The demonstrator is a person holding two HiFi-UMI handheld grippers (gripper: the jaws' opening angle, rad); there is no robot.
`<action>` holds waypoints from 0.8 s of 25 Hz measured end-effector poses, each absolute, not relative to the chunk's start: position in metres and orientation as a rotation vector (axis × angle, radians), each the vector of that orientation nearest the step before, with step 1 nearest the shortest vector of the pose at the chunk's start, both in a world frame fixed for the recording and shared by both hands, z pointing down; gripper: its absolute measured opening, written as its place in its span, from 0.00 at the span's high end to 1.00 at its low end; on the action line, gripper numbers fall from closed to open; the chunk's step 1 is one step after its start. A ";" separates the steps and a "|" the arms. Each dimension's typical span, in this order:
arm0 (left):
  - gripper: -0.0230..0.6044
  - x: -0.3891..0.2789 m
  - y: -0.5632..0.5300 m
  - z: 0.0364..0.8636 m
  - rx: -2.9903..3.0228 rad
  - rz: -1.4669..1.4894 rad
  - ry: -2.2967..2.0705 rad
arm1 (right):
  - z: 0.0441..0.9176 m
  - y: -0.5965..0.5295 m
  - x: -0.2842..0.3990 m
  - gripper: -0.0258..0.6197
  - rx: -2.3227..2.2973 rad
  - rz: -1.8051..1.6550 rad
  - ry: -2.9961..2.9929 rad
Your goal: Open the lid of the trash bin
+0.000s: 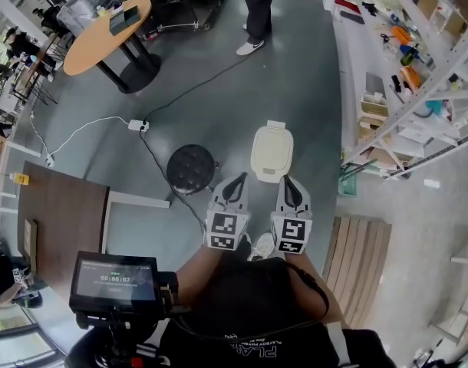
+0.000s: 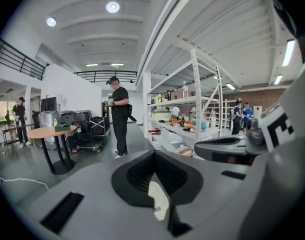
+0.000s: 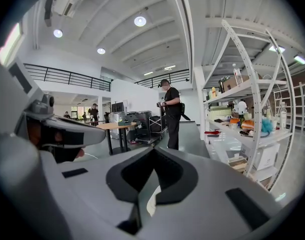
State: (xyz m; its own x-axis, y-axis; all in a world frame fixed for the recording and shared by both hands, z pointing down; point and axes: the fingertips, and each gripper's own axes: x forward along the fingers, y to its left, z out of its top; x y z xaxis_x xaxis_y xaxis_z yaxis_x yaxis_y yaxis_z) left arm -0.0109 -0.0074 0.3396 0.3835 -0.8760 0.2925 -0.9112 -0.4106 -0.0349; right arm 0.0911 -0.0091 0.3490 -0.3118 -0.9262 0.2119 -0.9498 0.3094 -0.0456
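Standing over grey floor (image 1: 295,67). Shelving (image 1: 418,90) along the right, round table (image 1: 103,33) far left, black stool (image 1: 192,167) just left of target.

Cream trash bin (image 1: 271,159) on the floor, dead ahead and below. Lid (image 1: 271,140) down flat, not yet opened. Long axis pointing away from the body. Small tab at the far end, probably the hinge side, so likely a lift from the near edge.

Left gripper (image 1: 235,184) and right gripper (image 1: 291,186) side by side, aimed at the bin's near end. No contact, as far as can be told. Both pinched closed, holding nothing, with just a sliver of cream bin visible through each slit.

Right tips over the near-right corner, left tips just off the left side. Calling right marginally nearer. Need to part the jaws before hooking the rim.
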 end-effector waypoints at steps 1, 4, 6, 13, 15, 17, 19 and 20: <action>0.97 -0.009 -0.007 0.340 2.519 0.424 -1.626 | 0.350 -0.010 0.092 0.96 1.748 0.243 -2.417; 0.97 -0.005 -0.012 0.339 2.558 0.434 -1.607 | 0.358 -0.015 0.093 0.96 1.733 0.233 -2.394; 0.97 -0.007 -0.021 0.339 2.553 0.416 -1.601 | 0.362 -0.021 0.090 0.96 1.722 0.228 -2.380; 0.97 -0.018 -0.056 0.346 2.539 0.414 -1.602 | 0.368 -0.050 0.083 0.96 1.712 0.207 -2.351; 0.97 -0.023 -0.065 0.350 2.527 0.420 -1.594 | 0.371 -0.058 0.079 0.96 1.710 0.212 -2.338; 0.97 -0.027 -0.073 0.356 2.511 0.420 -1.583 | 0.373 -0.066 0.077 0.96 1.710 0.218 -2.332; 0.97 -0.031 -0.083 0.360 2.495 0.413 -1.573 | 0.376 -0.076 0.078 0.96 1.718 0.223 -2.323; 0.97 -0.033 -0.088 0.361 2.489 0.409 -1.568 | 0.377 -0.082 0.079 0.96 1.724 0.226 -2.316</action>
